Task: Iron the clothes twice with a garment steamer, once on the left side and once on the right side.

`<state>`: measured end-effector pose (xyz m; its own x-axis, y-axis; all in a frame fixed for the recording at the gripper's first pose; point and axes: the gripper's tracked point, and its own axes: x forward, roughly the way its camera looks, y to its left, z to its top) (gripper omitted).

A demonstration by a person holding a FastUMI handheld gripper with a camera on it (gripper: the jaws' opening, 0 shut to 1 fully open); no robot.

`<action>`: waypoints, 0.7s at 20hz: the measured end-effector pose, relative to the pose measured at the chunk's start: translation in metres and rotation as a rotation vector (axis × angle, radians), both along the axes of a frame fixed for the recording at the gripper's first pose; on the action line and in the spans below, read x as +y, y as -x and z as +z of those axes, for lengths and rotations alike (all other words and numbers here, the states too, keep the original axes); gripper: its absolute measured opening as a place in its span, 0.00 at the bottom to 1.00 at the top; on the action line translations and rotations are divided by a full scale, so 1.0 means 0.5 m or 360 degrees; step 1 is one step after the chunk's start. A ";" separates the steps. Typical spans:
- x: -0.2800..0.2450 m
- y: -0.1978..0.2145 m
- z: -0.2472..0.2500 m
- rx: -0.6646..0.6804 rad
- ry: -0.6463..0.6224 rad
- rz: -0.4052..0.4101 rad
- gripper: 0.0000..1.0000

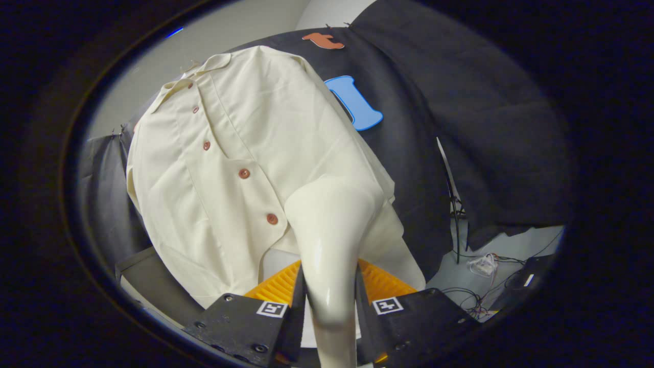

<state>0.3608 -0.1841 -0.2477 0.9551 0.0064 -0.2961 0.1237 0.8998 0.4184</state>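
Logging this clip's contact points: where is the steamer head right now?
In the gripper view, the steamer is clamped between the tool's fingers, and its head rests on the shirt near the hem, just beside the lowest button.

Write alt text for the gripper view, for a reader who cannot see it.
The claw is shut on the glossy white handle of a garment steamer, whose head presses against a hanging cream button-front shirt with reddish-brown buttons. Tangled cables lie on the floor beyond.
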 end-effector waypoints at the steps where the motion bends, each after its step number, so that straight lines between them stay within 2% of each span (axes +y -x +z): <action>1: -0.001 0.007 -0.018 0.0021 -0.0002 0.0000 0.46; 7: -0.012 0.039 -0.078 0.0060 -0.0117 -0.0063 0.46; 14: -0.034 0.120 -0.041 -0.0005 -0.0151 -0.0116 0.46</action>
<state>0.3007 -0.2011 -0.2680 0.9550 -0.0352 -0.2944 0.1859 0.8447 0.5020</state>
